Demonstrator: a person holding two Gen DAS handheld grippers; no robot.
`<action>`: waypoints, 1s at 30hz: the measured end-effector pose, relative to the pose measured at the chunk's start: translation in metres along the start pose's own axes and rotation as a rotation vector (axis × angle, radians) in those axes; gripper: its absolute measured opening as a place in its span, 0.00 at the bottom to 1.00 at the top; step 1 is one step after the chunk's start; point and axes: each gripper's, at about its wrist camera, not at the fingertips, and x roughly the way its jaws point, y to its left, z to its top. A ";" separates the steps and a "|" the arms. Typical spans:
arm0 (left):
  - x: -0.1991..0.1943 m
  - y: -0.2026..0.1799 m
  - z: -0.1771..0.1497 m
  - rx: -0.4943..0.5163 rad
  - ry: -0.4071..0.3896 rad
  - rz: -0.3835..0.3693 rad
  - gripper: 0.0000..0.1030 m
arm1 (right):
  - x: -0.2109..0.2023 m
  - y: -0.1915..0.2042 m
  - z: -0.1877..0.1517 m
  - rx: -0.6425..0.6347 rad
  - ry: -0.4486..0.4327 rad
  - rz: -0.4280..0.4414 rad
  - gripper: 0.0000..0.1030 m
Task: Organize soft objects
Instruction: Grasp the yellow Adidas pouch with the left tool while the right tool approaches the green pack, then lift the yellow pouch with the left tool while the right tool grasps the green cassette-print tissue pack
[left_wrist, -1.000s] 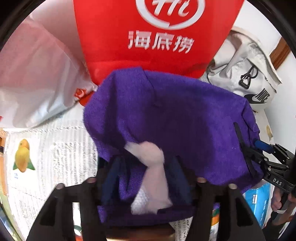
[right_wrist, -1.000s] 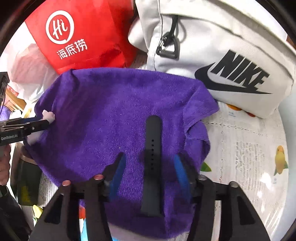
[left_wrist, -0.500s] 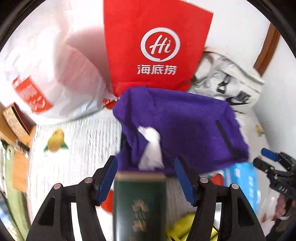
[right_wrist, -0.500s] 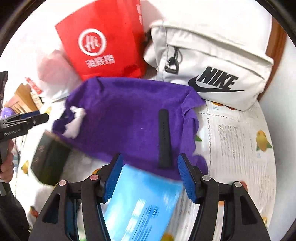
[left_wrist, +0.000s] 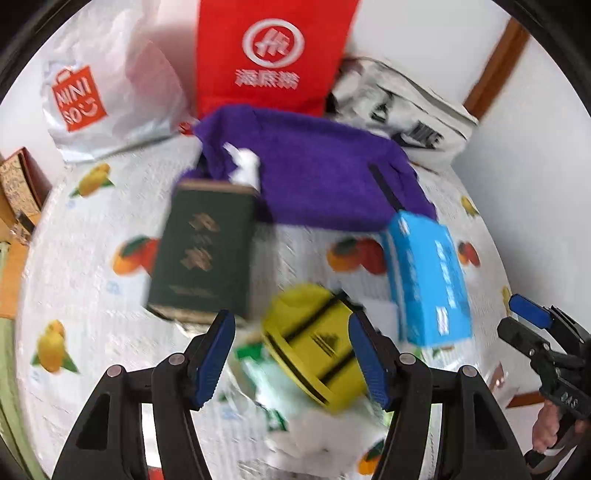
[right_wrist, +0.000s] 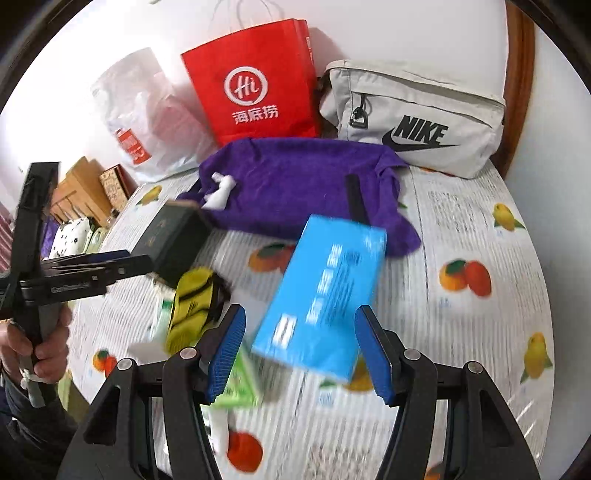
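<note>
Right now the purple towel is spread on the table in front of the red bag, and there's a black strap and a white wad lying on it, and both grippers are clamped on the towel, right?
Not quite. Both the left gripper and the right gripper stand open and empty, away from the purple towel, as both wrist views show. The rest holds: it lies before the red bag, with the black strap and white wad on it.

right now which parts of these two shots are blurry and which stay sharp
Left wrist view: green box, yellow object and blue box smeared by motion; gripper fingers crisp. Right wrist view: blue box blurred, white Nike bag and red bag sharp.
</note>
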 end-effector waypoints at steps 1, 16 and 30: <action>0.003 -0.005 -0.004 0.007 0.009 -0.002 0.60 | -0.004 0.000 -0.007 0.001 -0.002 0.001 0.59; 0.066 -0.047 -0.020 0.071 0.098 0.066 0.64 | -0.001 -0.026 -0.077 0.069 0.073 0.003 0.59; 0.013 -0.020 -0.029 0.053 -0.004 0.005 0.18 | 0.009 -0.012 -0.086 0.050 0.080 0.040 0.59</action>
